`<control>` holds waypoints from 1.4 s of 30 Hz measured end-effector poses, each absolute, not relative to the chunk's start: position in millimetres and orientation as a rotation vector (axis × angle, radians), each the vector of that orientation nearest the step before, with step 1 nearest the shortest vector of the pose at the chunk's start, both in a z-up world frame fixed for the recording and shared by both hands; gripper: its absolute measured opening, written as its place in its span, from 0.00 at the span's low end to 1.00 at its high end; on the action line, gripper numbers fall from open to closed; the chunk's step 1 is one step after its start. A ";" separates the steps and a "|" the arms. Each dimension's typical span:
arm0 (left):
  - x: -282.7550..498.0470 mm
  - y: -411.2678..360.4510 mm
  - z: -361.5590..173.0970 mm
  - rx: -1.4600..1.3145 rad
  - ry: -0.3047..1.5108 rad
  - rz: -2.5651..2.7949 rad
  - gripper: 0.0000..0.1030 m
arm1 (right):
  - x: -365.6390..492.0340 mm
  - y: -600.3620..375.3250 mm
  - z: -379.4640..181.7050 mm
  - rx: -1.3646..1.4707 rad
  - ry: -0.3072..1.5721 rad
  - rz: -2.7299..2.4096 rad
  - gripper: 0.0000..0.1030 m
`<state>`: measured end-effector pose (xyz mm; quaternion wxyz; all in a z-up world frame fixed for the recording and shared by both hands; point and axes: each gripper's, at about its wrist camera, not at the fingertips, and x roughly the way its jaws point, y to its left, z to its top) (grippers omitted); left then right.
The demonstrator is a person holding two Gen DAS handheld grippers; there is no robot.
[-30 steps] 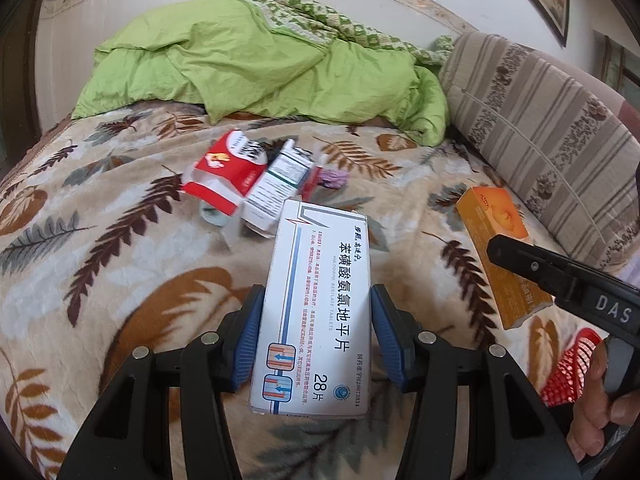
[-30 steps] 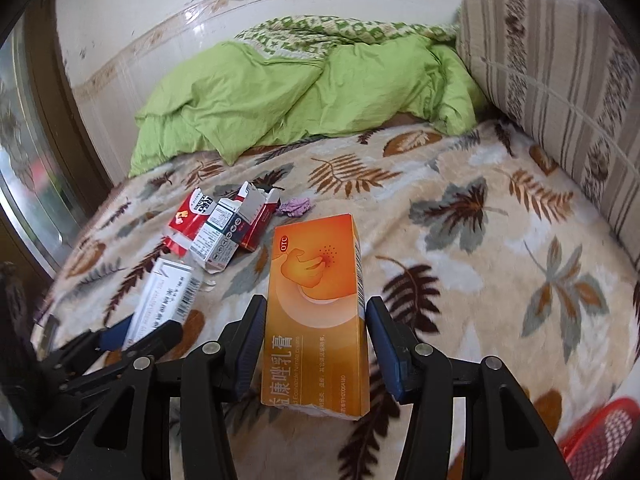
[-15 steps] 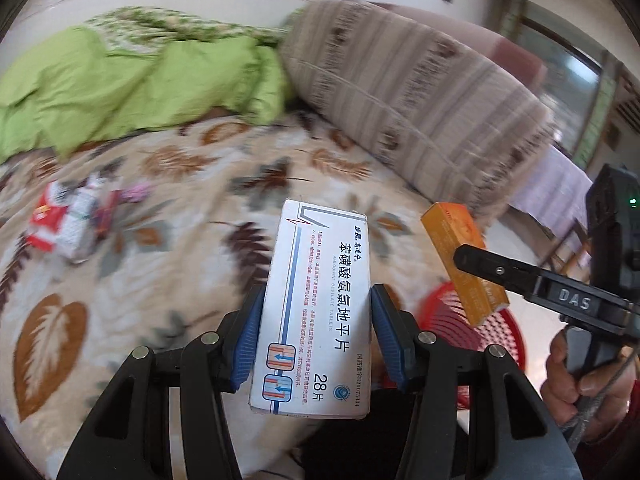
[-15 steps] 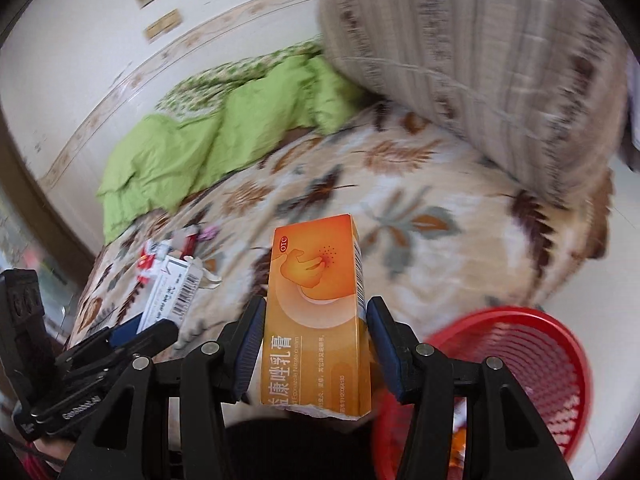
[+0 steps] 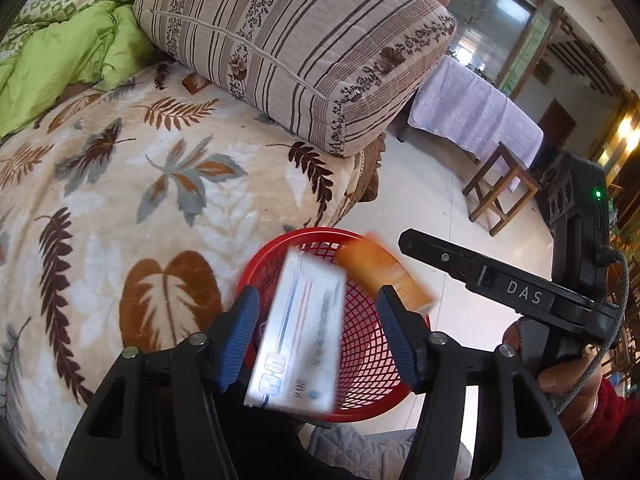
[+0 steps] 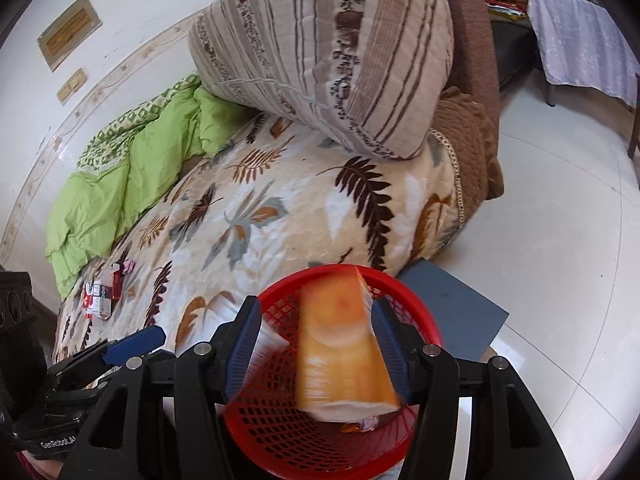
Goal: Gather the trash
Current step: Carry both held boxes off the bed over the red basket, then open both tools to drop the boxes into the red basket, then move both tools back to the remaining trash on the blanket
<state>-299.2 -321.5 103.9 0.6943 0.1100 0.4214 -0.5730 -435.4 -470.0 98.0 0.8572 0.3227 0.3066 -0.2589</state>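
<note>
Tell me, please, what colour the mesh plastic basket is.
Red; the mesh plastic basket shows best in the right wrist view.

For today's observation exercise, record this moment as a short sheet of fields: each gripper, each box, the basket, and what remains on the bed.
left gripper: open, above basket
right gripper: open, above basket
white box: blurred, loose between left fingers
orange box: blurred, loose between right fingers
red basket: on floor beside bed
small cartons: on the leaf-print blanket
</note>
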 end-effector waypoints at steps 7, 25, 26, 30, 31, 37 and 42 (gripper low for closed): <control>-272.6 -290.6 109.3 0.196 0.919 -1.198 0.65 | -415.4 -461.4 101.5 0.671 0.636 -0.475 0.61; -135.2 -129.2 90.0 -0.033 0.883 -0.752 0.65 | -263.4 -347.2 106.1 0.446 0.764 -0.172 0.61; -127.5 -120.4 88.7 -0.044 0.879 -0.725 0.65 | -254.4 -340.4 105.7 0.437 0.770 -0.158 0.61; -94.5 -85.1 81.7 -0.110 0.879 -0.630 0.65 | -213.6 -315.5 101.7 0.399 0.785 -0.120 0.61; -86.8 -78.2 80.1 -0.119 0.876 -0.607 0.65 | -198.2 -309.0 98.7 0.390 0.788 -0.115 0.61; -46.3 -55.4 74.7 -0.111 0.851 -0.520 0.65 | -138.7 -291.7 74.3 0.393 0.817 -0.126 0.61; -10.1 -63.3 69.1 -0.038 0.842 -0.515 0.62 | -131.1 -290.3 64.0 0.437 0.829 -0.097 0.61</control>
